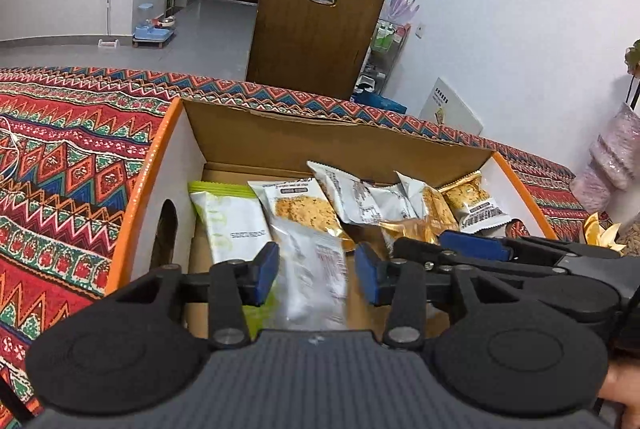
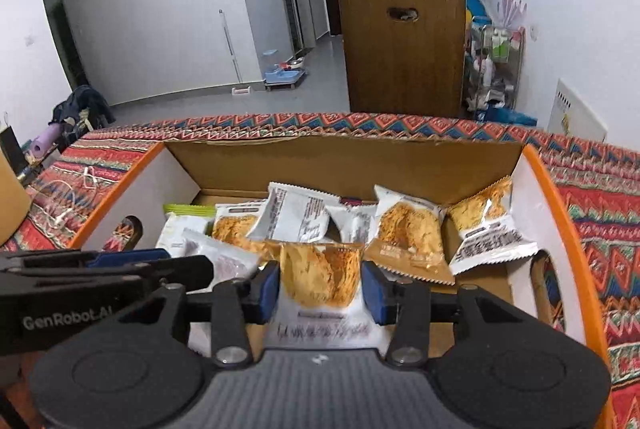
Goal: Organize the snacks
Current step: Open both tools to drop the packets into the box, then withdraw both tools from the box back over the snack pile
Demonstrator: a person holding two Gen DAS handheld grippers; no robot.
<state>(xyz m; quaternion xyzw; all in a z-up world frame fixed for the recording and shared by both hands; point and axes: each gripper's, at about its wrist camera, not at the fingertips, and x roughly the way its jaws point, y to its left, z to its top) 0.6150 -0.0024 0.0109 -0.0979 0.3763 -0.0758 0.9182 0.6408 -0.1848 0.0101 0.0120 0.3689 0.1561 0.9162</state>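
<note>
An orange-rimmed cardboard box [image 1: 134,197] [image 2: 560,197] on a patterned cloth holds several snack packets. My left gripper [image 1: 316,271] hangs over the box with its jaws apart around a blurred white packet [image 1: 314,277], which looks loose between the pads. A green-and-white packet [image 1: 228,217] lies at the box's left. My right gripper [image 2: 320,287] is also over the box, jaws apart around a gold-and-white snack packet [image 2: 320,281]. Each gripper shows at the edge of the other's view: the right gripper [image 1: 472,247] and the left gripper [image 2: 128,261].
The patterned tablecloth [image 1: 60,169] covers the table around the box. A white cable [image 2: 68,201] lies on it at the left. A wooden chair back [image 2: 404,49] stands behind the table. Pink fluffy items [image 1: 612,165] and a gold object [image 1: 600,233] sit at the right.
</note>
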